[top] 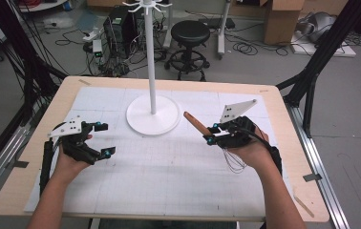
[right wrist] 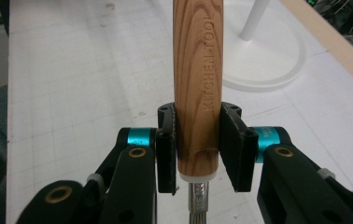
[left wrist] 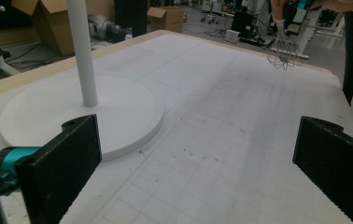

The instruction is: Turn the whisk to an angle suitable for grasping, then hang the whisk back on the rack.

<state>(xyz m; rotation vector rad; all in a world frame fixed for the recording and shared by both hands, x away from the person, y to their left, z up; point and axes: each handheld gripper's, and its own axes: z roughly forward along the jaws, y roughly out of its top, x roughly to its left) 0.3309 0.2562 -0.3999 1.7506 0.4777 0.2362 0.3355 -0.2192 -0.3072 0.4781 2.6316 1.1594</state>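
Closest to my right gripper's camera, the right gripper (right wrist: 197,154) has both black jaws pressed flat against the wooden handle (right wrist: 197,84) of a whisk (top: 198,125), gripping it low down, just above the metal collar where the wires begin. I can read "KITCHEN TOOL" stamped along the grain. From the high view, I see that handle jutting up and left out of the gripper, toward the round base of the white stand (top: 153,114), while the wire loops (top: 233,160) hang below my hand, off the white mat (top: 169,181). In the left gripper view the wires dangle in the air at the far side of the table. My left gripper (top: 103,139) sits over the mat with its jaws spread wide, nothing between them, near the stand's base.
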